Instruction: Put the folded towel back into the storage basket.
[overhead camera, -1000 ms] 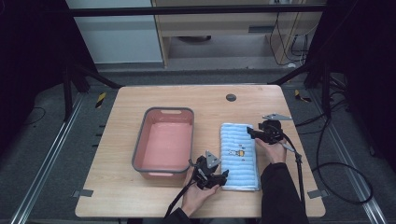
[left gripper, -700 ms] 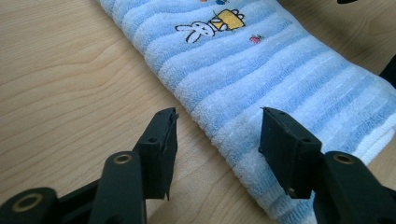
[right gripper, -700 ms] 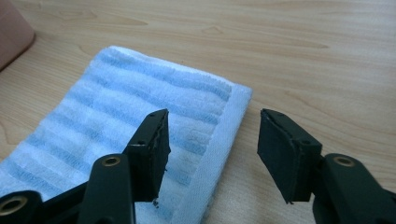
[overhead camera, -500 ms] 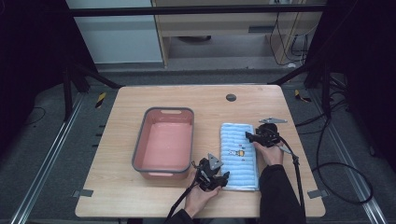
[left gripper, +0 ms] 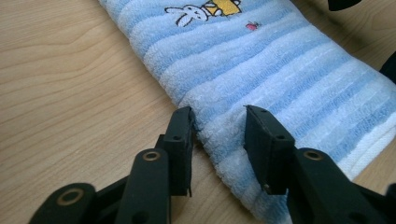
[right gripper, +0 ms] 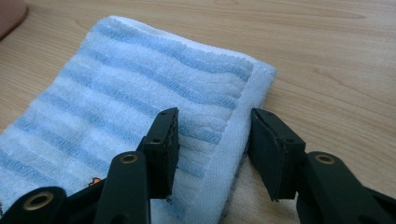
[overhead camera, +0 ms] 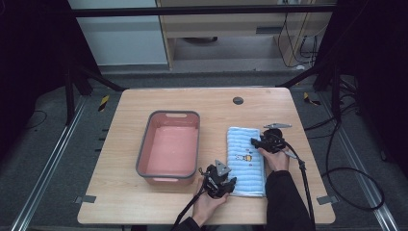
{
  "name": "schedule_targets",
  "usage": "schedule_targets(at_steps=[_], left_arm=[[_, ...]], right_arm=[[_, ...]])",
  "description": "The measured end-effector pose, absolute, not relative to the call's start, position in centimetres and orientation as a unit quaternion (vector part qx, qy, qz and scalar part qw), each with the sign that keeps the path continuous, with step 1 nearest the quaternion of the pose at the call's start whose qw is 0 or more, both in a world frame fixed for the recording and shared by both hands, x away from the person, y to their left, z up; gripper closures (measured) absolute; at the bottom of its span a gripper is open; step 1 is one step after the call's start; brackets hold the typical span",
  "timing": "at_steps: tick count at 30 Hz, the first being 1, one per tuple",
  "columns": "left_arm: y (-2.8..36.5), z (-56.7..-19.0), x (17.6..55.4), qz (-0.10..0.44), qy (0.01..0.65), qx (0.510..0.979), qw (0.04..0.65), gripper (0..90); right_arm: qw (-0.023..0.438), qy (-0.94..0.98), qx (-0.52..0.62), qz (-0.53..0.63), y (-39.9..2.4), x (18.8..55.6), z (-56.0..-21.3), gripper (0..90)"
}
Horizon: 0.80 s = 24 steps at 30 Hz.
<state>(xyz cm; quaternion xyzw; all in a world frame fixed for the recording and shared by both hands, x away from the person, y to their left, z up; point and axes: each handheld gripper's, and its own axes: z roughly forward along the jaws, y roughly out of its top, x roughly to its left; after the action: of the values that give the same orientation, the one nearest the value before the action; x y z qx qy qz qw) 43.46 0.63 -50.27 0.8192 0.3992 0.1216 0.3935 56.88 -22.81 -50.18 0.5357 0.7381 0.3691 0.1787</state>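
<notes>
A folded blue and white striped towel with a small rabbit picture lies on the wooden table, right of a pink basin. My left gripper is at the towel's near left corner. In the left gripper view its jaws straddle the folded edge of the towel; they have just been closing and still stand apart. My right gripper is at the towel's right edge. Its jaws have also been closing, one on top of the towel, the other just outside the hem.
The pink basin with a grey rim stands left of the towel and holds nothing. A dark round hole sits in the table near its far edge. Cables trail from both grippers toward the near edge. Bare wood surrounds the towel.
The right gripper has shifted slightly toward the towel's right edge. The left gripper stays at the near corner. Towel and basin lie as before.
</notes>
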Motion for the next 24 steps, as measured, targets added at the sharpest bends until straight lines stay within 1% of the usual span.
schedule_targets(at_steps=[2, 3, 7, 11, 12, 13, 18, 24], left_arm=[[0.59, -50.26, 43.42, 0.122, 0.4, 0.819, 0.393, 63.6], [0.53, -50.28, 43.38, 0.122, 0.401, 0.818, 0.393, 65.7], [0.46, -50.3, 43.32, 0.115, 0.405, 0.816, 0.395, 71.1], [0.38, -50.3, 43.26, 0.113, 0.406, 0.815, 0.398, 76.7], [0.38, -50.3, 43.26, 0.113, 0.406, 0.815, 0.398, 78.3], [0.3, -50.3, 43.2, 0.116, 0.405, 0.815, 0.398, 79.8], [0.29, -50.26, 43.17, 0.118, 0.405, 0.814, 0.399, 83.8], [0.77, -49.9, 43.26, 0.109, 0.401, 0.81, 0.413, 84.8]], right_arm=[[0.18, 0.739, 0.535, 0.368, -22.77, 56.86, -50.19, 54.3], [0.178, 0.739, 0.535, 0.369, -22.67, 56.8, -50.16, 58.2], [0.172, 0.74, 0.533, 0.371, -22.44, 56.69, -50.17, 67.9], [0.161, 0.737, 0.536, 0.379, -22.35, 56.64, -50.18, 74.3], [0.161, 0.737, 0.536, 0.379, -22.35, 56.64, -50.18, 74.3], [0.158, 0.737, 0.535, 0.382, -22.34, 56.61, -50.16, 76.9], [0.155, 0.732, 0.538, 0.389, -22.3, 56.62, -50.18, 79.7], [0.155, 0.725, 0.532, 0.409, -22.38, 56.32, -49.36, 80.8]])
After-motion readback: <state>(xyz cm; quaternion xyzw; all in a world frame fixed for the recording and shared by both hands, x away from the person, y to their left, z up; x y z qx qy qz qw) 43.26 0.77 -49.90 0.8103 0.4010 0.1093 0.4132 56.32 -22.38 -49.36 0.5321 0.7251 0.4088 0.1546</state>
